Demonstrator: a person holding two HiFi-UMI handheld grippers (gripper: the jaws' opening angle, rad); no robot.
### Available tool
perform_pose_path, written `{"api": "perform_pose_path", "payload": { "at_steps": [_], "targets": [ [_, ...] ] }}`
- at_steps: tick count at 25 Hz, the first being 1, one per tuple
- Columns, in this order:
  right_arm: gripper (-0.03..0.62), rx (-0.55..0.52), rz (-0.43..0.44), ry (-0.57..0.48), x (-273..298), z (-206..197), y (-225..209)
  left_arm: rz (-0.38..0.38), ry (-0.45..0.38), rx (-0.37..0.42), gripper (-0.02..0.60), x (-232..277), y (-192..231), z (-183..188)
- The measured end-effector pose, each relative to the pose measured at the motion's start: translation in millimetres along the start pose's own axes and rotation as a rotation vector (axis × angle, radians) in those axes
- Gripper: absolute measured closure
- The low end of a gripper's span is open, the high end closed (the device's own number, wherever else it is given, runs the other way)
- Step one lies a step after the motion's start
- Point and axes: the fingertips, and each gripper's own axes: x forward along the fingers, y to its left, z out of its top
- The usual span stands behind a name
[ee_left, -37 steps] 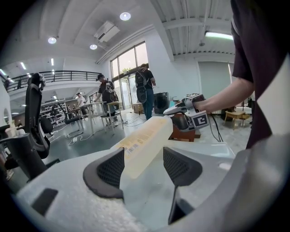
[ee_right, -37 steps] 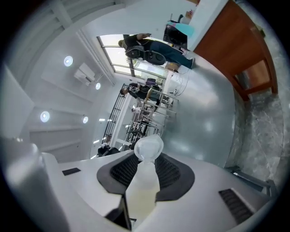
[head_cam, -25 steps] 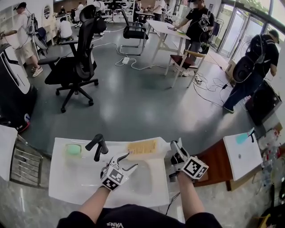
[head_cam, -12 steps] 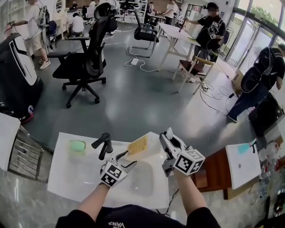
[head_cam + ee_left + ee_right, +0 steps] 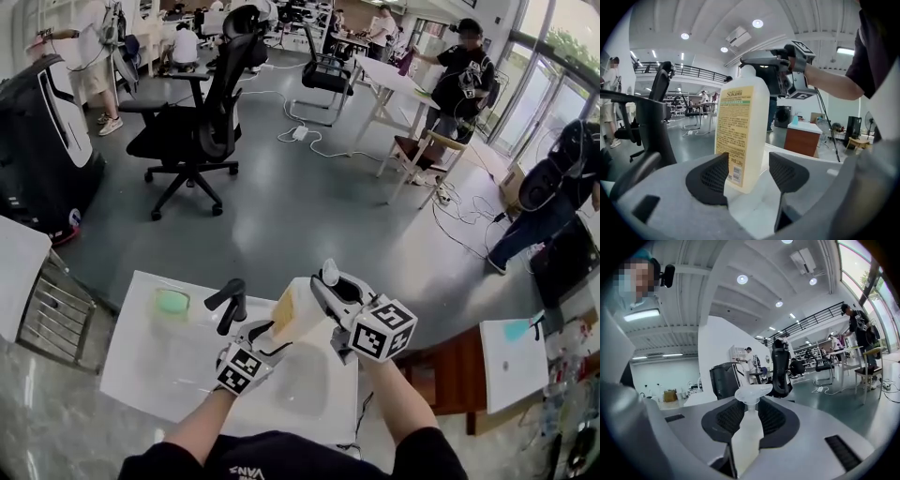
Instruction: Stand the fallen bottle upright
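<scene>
Bottle (image 5: 298,314) sat between both tools over the middle of the worktop (image 5: 150,370), leaning with its cap toward 1 o'clock. Right tongs (image 5: 749,414) were clamped on the narrow neck just under the cap. Left tongs (image 5: 747,174) were wide, straddling the base, one pad against the label and the other clear of it.

Risks as I judged them:
- The neck grip was small, so the body could pivot or slip.
- With the left pads not closed, the base could skid.
- Releasing before it sat flat would topple it toward the tap (image 5: 228,302) at 9 o'clock.
</scene>
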Motion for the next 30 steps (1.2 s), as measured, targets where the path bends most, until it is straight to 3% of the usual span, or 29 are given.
{"api": "perform_pose_path", "payload": {
  "at_steps": [6,15,19,28,30],
  "targets": [
    [0.499,-0.113,0.171,0.066,26.8,-4.2,39.6,0.027,0.01,-0.038,0.316,3.0,1.3,-9.9],
    [0.499,-0.159,0.324,0.08,37.5,-2.3,48.9,0.076,-0.012,-0.152,0.343,7.2,3.0,-12.8],
    [0.497,-0.196,0.395,0.095,41.4,-3.2,55.6,0.093,-0.023,-0.169,0.393,8.2,8.9,-13.0],
    [0.492,-0.173,0.344,0.069,30.4,-2.4,42.4,0.059,-0.029,-0.183,0.392,9.9,3.7,-10.8],
    [0.426,-0.153,0.306,0.048,27.4,0.9,39.0,0.048,-0.015,-0.195,0.385,9.2,1.8,-12.5]
  ]
}}
